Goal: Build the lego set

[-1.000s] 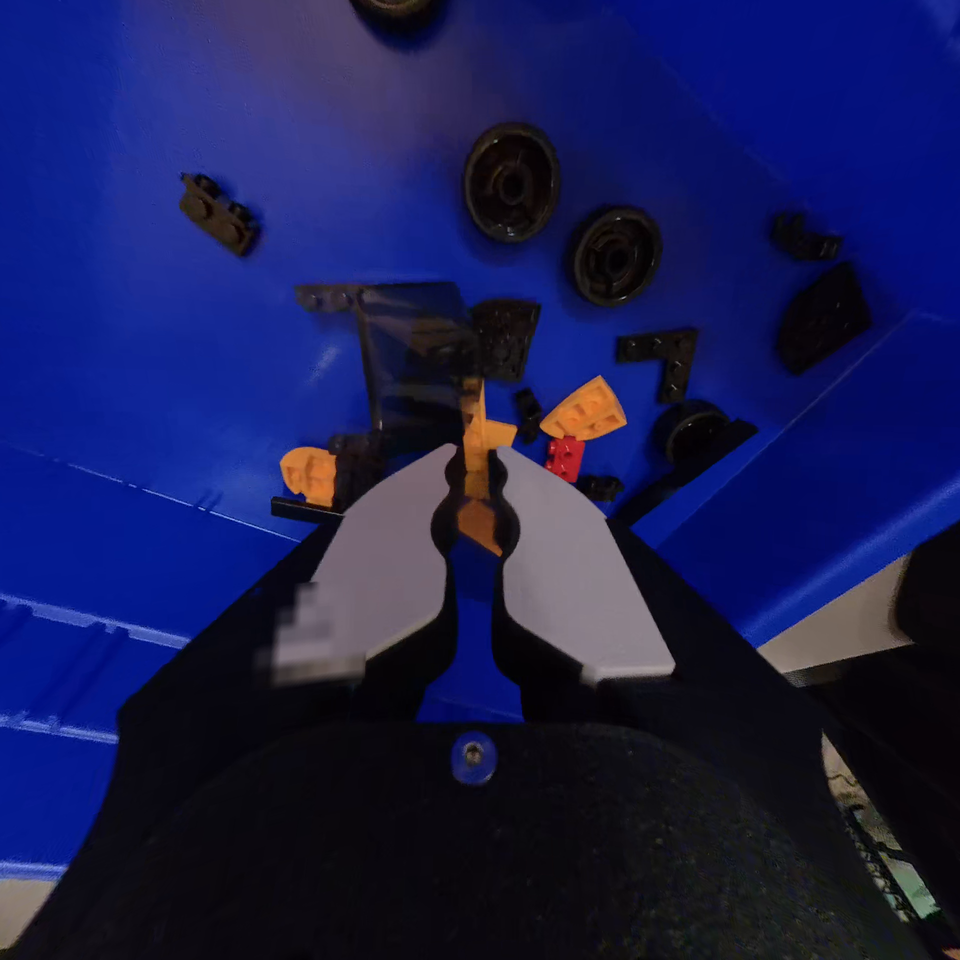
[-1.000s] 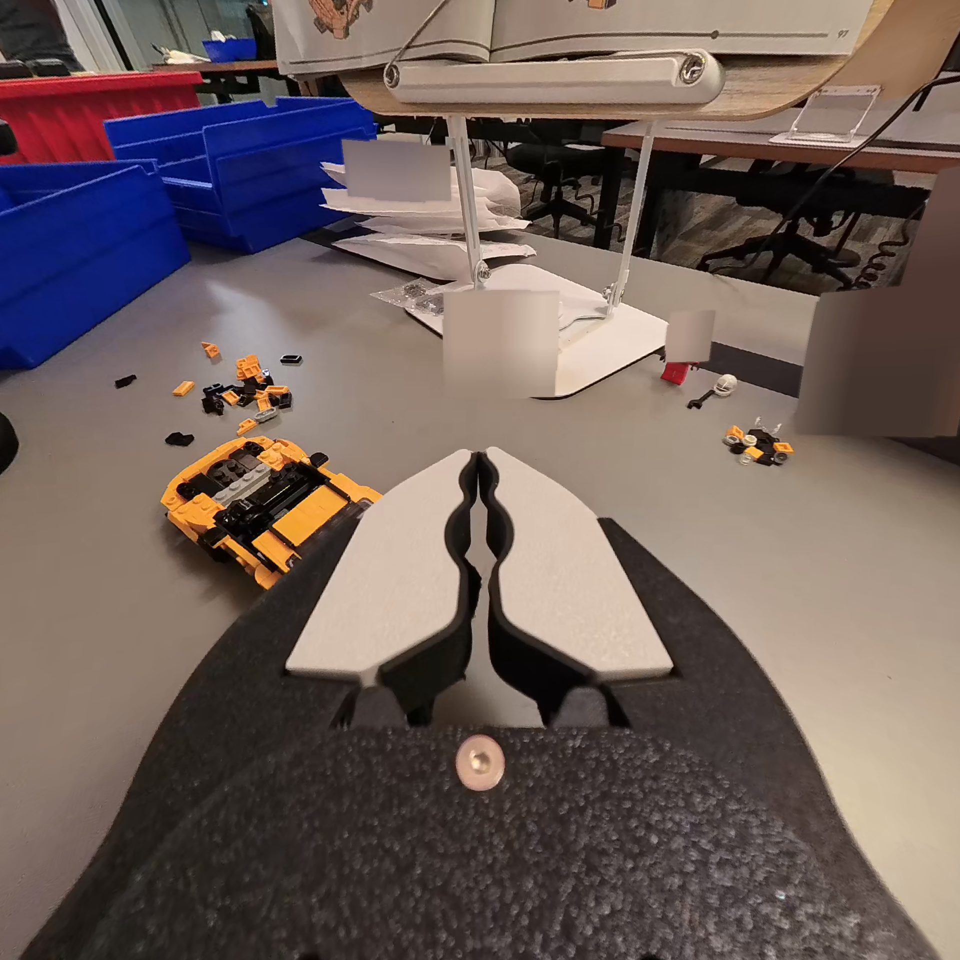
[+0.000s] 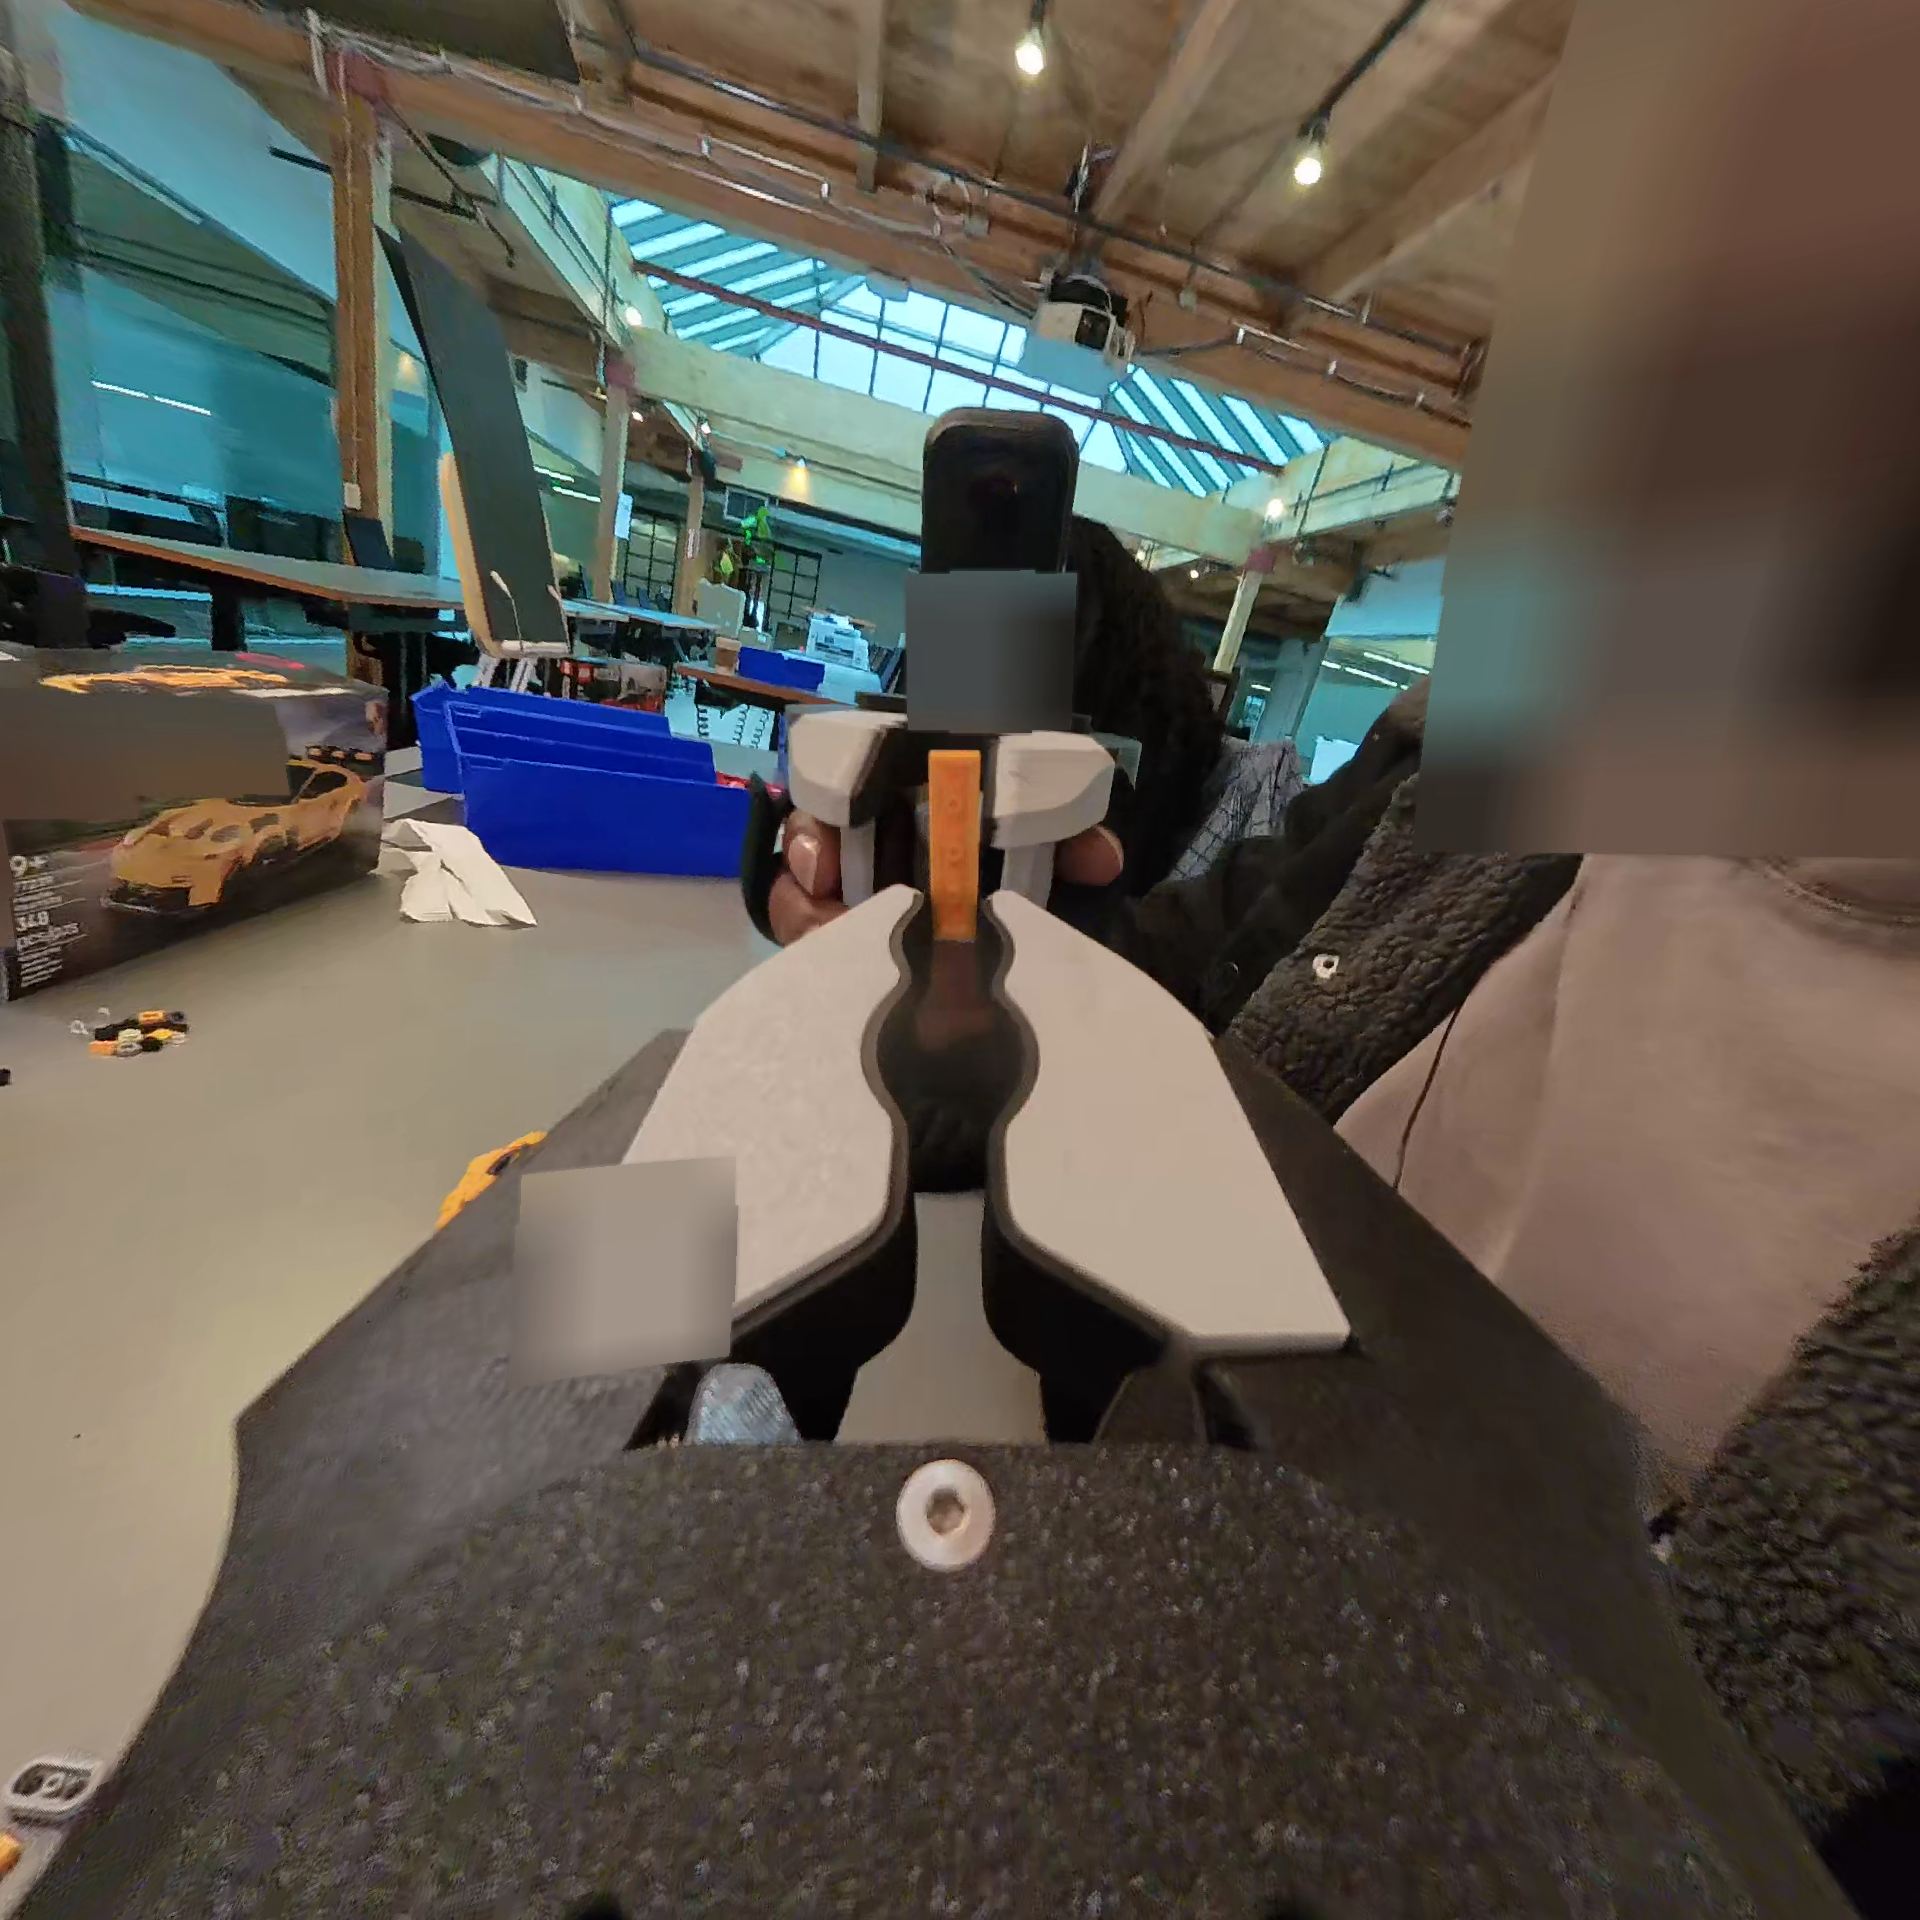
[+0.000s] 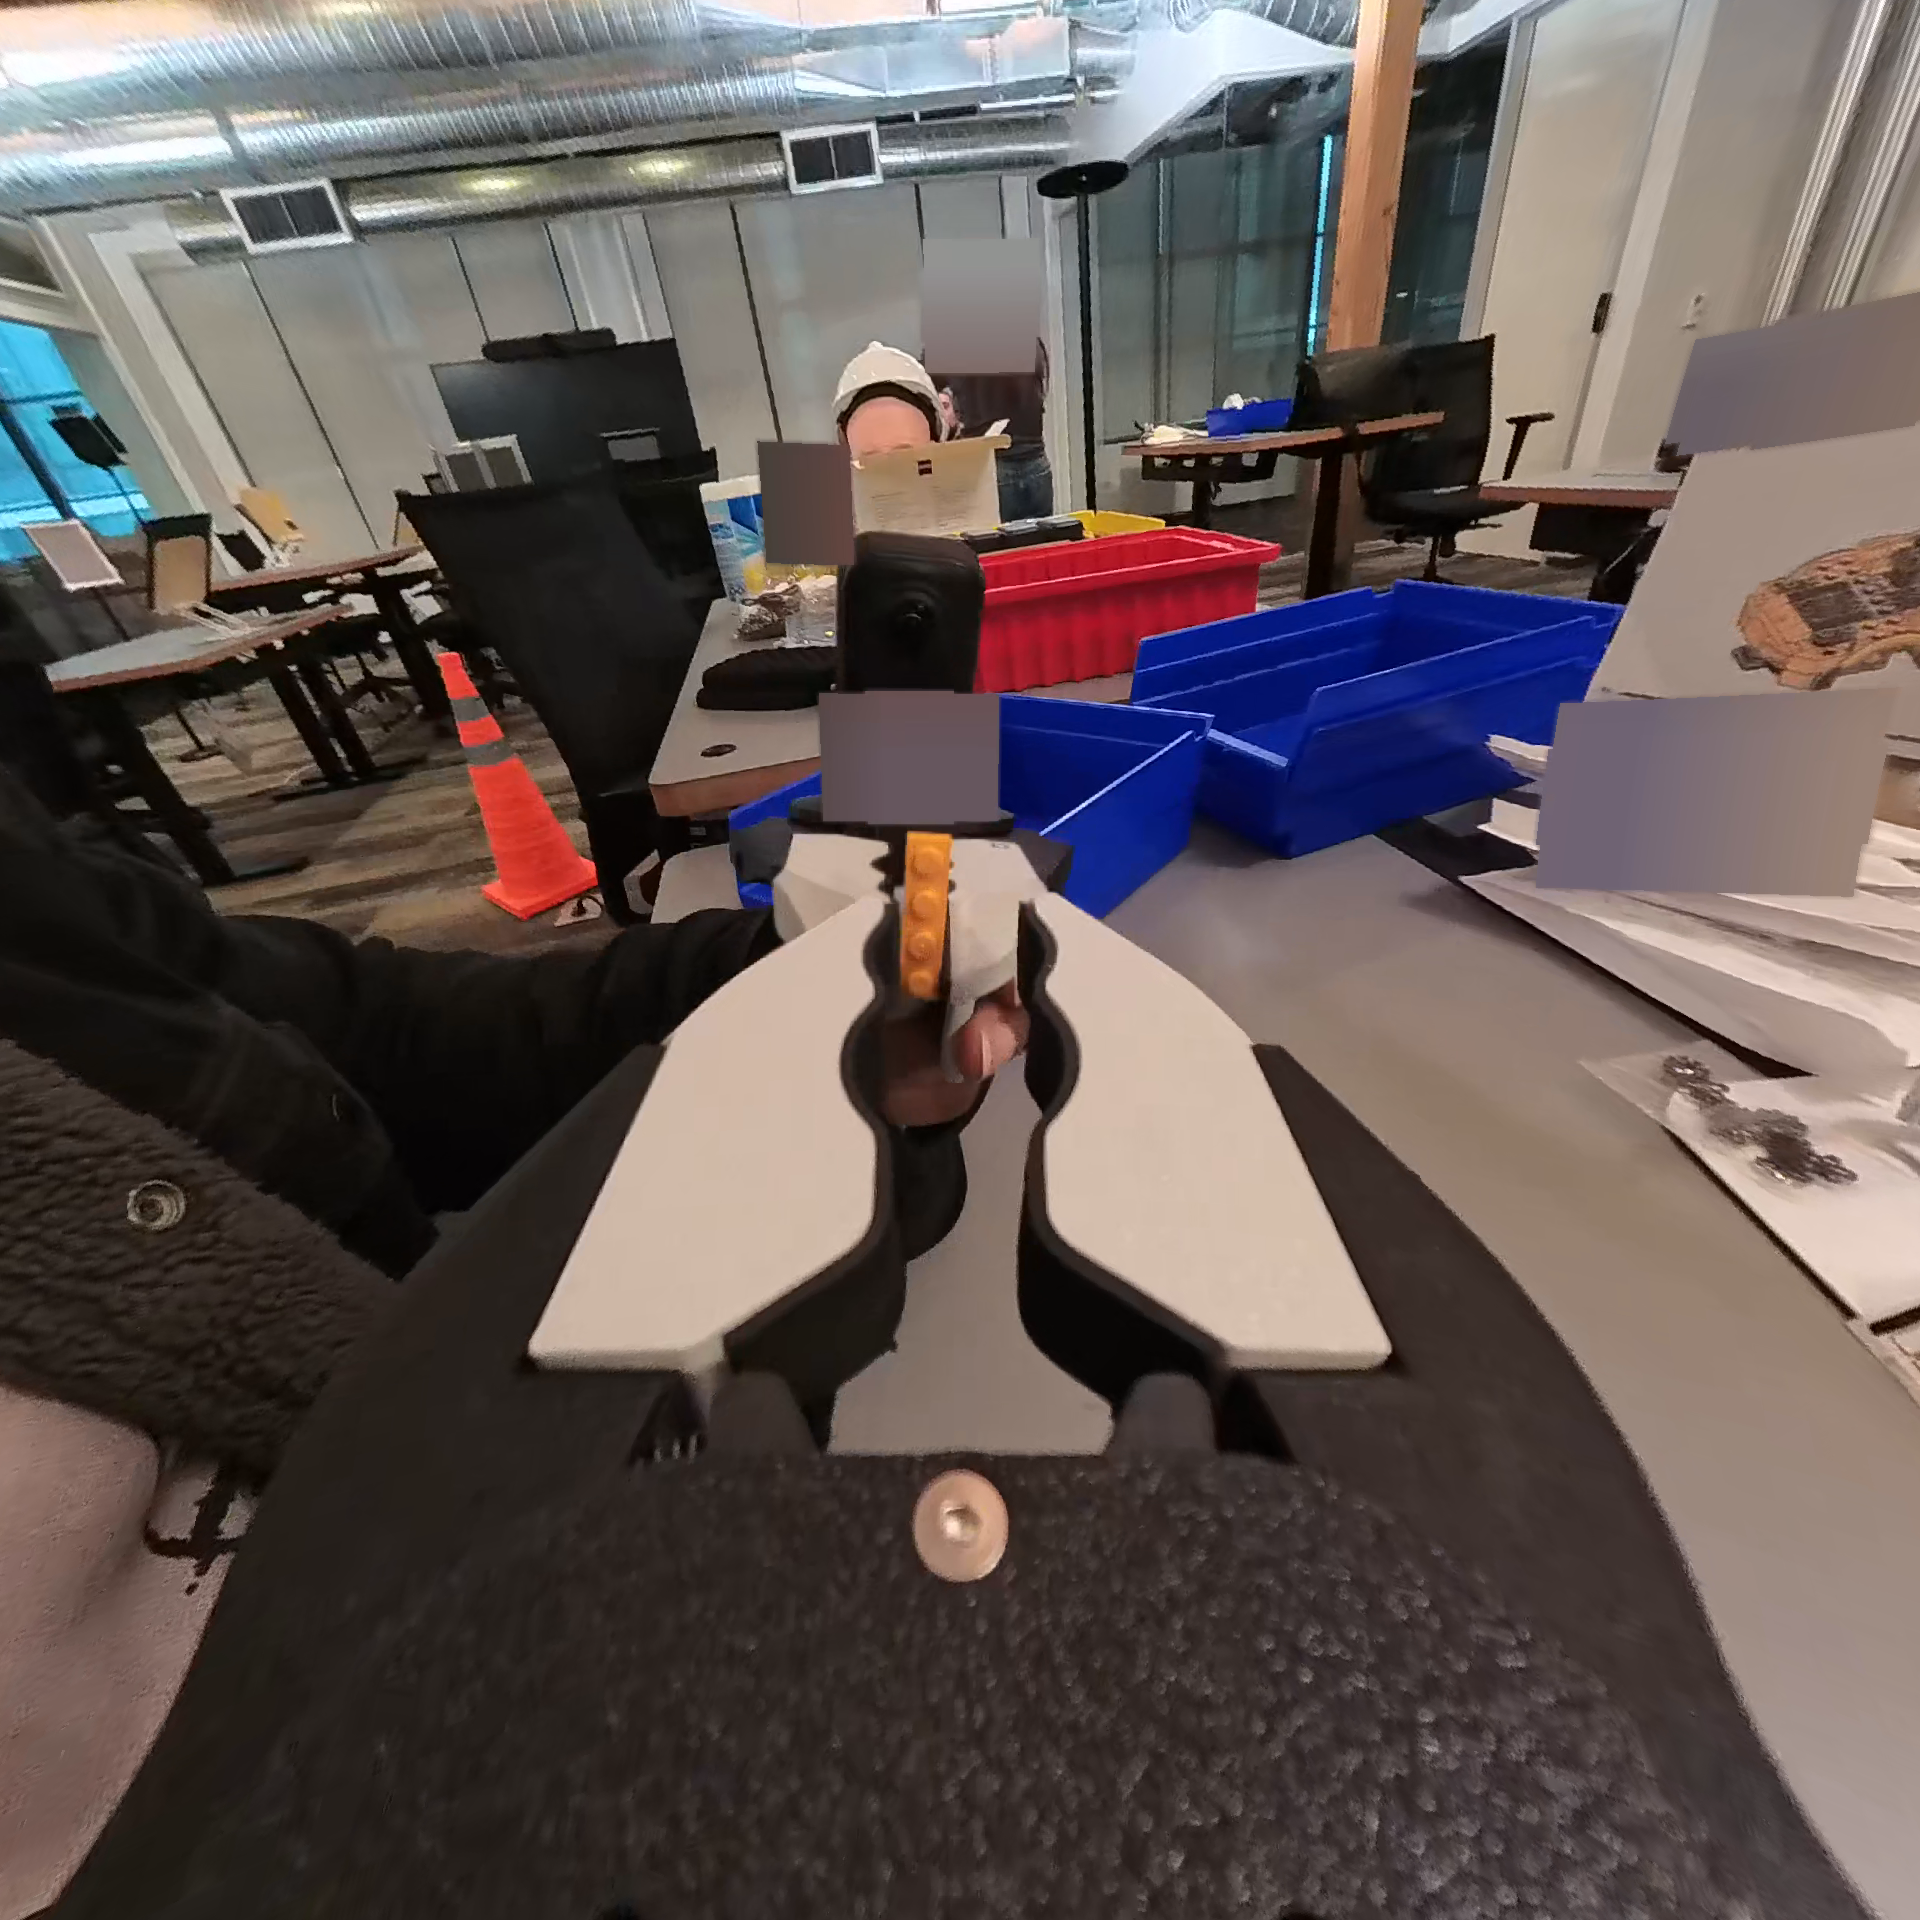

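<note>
An orange lego plate is standing upright in the air between the two facing grippers, well above the grey surface. The left gripper is pinching its lower end. The right gripper is spread slightly, its fingertips flanking the plate; contact cannot be told. Blue bins are sitting well behind.

Claws face to face, orange plate filling the gap, blue bins behind, grey table open
</note>
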Motion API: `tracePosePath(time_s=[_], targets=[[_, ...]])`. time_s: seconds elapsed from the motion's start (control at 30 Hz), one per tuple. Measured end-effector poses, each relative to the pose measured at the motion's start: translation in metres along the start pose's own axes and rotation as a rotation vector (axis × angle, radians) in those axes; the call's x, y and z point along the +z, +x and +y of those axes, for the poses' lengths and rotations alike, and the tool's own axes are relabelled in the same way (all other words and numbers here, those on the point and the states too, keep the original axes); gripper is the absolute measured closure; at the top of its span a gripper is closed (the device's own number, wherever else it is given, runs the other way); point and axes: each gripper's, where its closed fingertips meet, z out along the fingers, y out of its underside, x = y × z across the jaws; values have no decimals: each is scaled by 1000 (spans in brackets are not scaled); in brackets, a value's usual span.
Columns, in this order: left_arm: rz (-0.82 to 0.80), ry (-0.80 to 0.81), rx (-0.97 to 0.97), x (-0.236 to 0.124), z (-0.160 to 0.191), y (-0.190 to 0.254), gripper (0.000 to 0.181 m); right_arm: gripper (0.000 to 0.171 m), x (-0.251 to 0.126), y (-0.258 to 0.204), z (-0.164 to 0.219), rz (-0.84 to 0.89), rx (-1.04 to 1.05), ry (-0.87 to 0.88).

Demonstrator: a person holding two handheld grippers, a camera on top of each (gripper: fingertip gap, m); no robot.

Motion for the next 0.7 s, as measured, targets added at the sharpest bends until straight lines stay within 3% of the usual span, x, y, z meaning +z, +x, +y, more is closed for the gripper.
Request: tracePosePath(time_s=[0.27,0.43,0.57,0.7], targets=[[-29,-20,-6,4,11,-5,174,163,3,-3,10,-23,-17,-51],[-101,-54,-12,-5,20,-17,165,164,-3,8,18,-49,-55,-199],[-253,-109,26,-24,32,-38,167,164,-34,37,54,1,-161,-515],[-394,-199,31,-37,52,-63,173,163,-78,55,122,-26,-260,-935]])
